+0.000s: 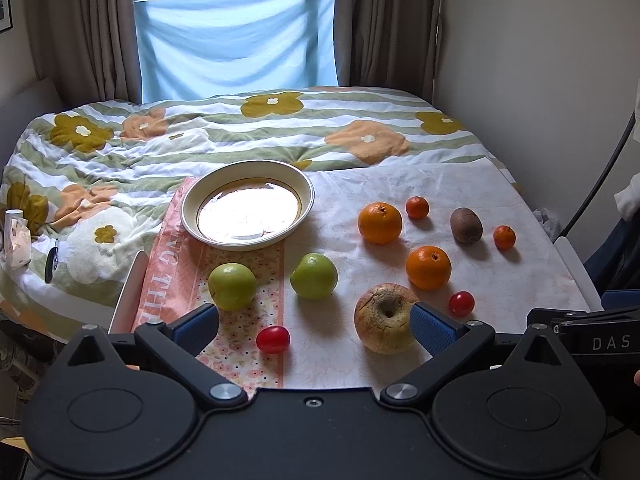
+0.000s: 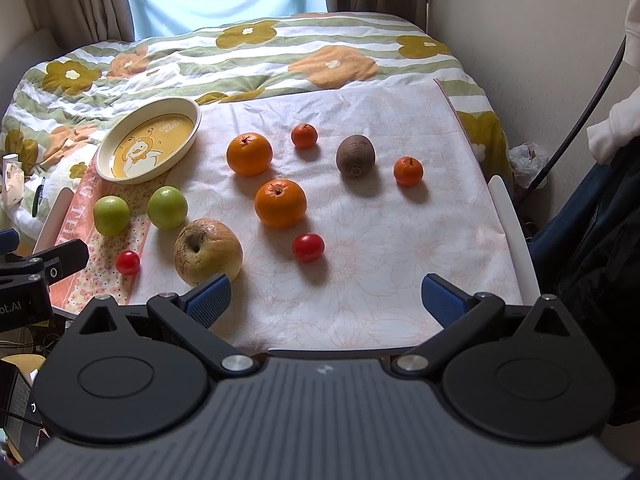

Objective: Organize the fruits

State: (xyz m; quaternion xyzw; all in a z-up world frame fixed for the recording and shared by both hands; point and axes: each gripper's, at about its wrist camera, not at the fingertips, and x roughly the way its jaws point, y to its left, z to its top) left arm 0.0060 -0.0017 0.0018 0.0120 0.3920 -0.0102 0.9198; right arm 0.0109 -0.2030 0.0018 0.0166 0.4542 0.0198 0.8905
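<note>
Fruits lie on a pale floral cloth point(image 2: 380, 248) on a bed. A cream plate point(image 1: 247, 204) with a duck picture point(image 2: 149, 145) stands empty at the back left. Two green apples point(image 1: 232, 286) point(image 1: 314, 276), a wrinkled yellow apple point(image 1: 385, 318), two oranges point(image 2: 249, 153) point(image 2: 280, 202), two small tangerines point(image 2: 304, 135) point(image 2: 408, 171), a brown kiwi point(image 2: 355, 155) and two red tomatoes point(image 1: 273, 339) point(image 2: 308, 247) lie apart. My left gripper point(image 1: 314, 326) is open above the near tomato. My right gripper point(image 2: 326, 300) is open over bare cloth.
A flowered quilt point(image 1: 280, 128) covers the bed behind the cloth. A wall point(image 2: 520, 40) runs along the right, with a dark cable point(image 2: 580, 112) and clothing point(image 2: 612, 200) beside it. Small items point(image 1: 16, 236) lie on the quilt at far left.
</note>
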